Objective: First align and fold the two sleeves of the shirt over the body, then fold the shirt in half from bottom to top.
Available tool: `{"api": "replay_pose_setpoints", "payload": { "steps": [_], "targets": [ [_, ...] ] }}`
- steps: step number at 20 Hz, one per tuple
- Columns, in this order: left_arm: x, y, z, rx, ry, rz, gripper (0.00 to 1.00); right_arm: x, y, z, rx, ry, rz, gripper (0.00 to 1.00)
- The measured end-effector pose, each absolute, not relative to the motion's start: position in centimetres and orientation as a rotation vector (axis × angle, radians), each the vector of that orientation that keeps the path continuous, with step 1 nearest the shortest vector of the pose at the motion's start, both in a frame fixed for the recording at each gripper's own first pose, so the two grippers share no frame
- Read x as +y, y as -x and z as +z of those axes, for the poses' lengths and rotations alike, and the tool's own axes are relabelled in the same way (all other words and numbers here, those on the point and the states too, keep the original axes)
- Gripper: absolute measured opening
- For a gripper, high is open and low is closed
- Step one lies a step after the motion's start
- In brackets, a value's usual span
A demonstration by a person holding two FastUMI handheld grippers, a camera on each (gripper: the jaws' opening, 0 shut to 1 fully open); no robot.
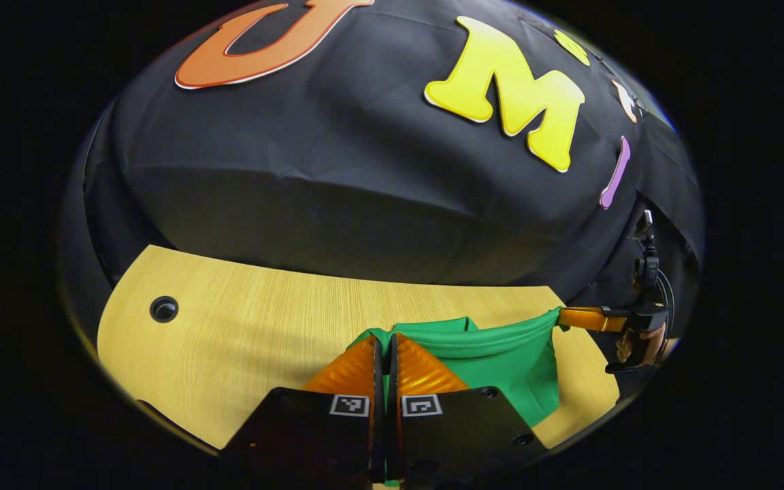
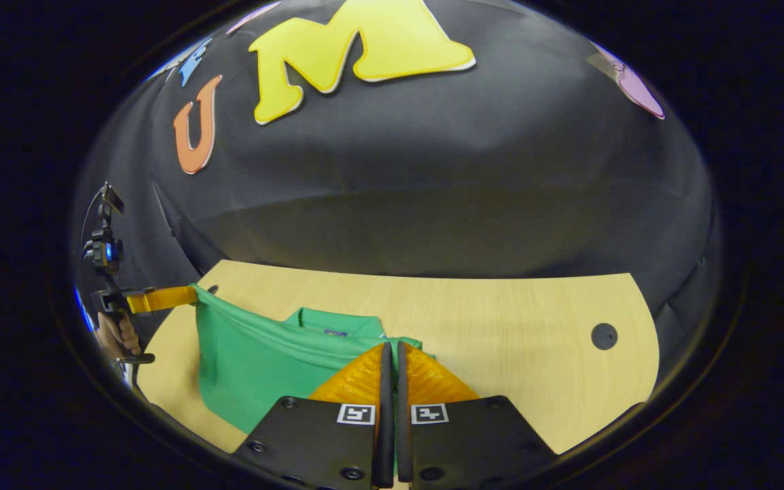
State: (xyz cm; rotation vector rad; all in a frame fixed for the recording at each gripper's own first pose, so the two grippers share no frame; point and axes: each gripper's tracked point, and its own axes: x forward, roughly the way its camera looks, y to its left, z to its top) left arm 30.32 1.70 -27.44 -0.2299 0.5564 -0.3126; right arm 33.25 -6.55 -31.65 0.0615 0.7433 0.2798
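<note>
Table [image 1: 242, 320] | both tongs — left [image 1: 385, 340], right [image 2: 392, 346] — apparently pinching lifted green shirt [image 2: 256, 354] edge

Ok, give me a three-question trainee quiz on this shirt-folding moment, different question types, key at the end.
1. True or false: the left gripper is shut on the green shirt.
2. What lies flat under the shirt? A) wooden table B) metal tray C) carpet
3. Fill in: the right gripper is shut on the shirt's ____ edge, stretched between both grippers.

Key:
1. True
2. A, the wooden table
3. Lifted
</note>
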Motion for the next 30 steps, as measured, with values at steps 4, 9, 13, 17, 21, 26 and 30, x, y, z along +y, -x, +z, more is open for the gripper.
{"api": "replay_pose_setpoints", "payload": {
  "steps": [4, 9, 13, 17, 21, 26, 30],
  "targets": [
    [1.2, -32.9, -33.1, 0.605, 0.196, -0.266, 0.04, -6.6, -35.2, -36.3, 0.766, -0.06, 0.253, 0.05],
    [2.1, -33.2, -36.8, 0.657, 0.179, -0.198, 0.1, -6.3, -36.1, -39.1, 0.789, -0.046, 0.221, 0.05],
    [2.8, -32.1, -38.4, 0.731, 0.106, -0.164, 0.2, -6.5, -36.2, -39.0, 0.778, -0.015, 0.204, 0.13],
    [3.5, -31.9, -35.7, 0.696, 0.122, -0.129, 0.91, -6.6, -36.1, -36.8, 0.716, 0.012, 0.197, 0.42],
    [4.0, -30.5, -32.2, 0.646, 0.122, -0.097, 1.0, -6.8, -35.1, -33.1, 0.645, 0.041, 0.152, 0.91],
    [4.6, -27.2, -25.0, 0.545, 0.126, -0.065, 1.0, -6.8, -31.5, -26.4, 0.539, 0.049, 0.104, 0.95],
    [4.5, -23.6, -18.5, 0.45, 0.121, -0.036, 1.0, -7.0, -27.0, -20.6, 0.458, 0.059, 0.076, 0.95]
  ]
}}
